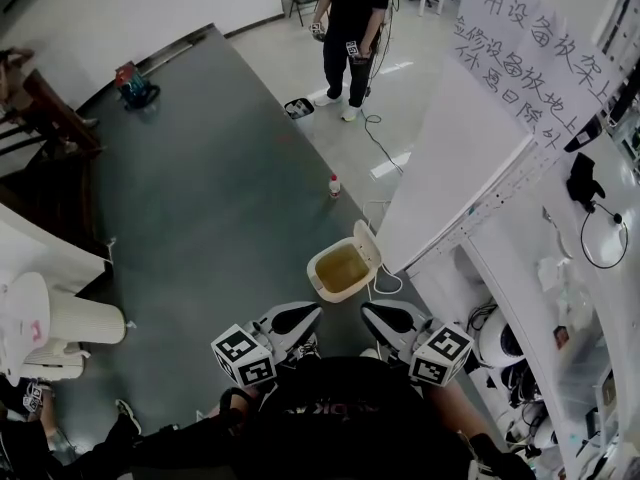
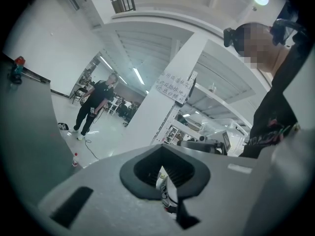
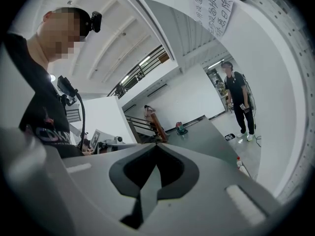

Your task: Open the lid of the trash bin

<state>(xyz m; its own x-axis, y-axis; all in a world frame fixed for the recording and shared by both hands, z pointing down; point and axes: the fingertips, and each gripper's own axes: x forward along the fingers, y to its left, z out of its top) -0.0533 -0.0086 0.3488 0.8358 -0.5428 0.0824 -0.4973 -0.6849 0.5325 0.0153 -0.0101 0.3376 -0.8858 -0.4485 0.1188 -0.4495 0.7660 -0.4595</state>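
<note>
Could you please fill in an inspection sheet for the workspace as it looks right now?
Surface: dark grey floor mat, pale floor beyond.
Job's things: cream trash bin, lid standing open.
Clutter: small bottle; white containers at left.
Grippers: left gripper and right gripper both shut, empty, short of the bin.
Cables: cable across the pale floor.
Surroundings: person standing; white panel with handwritten sign; shelves at right.
</note>
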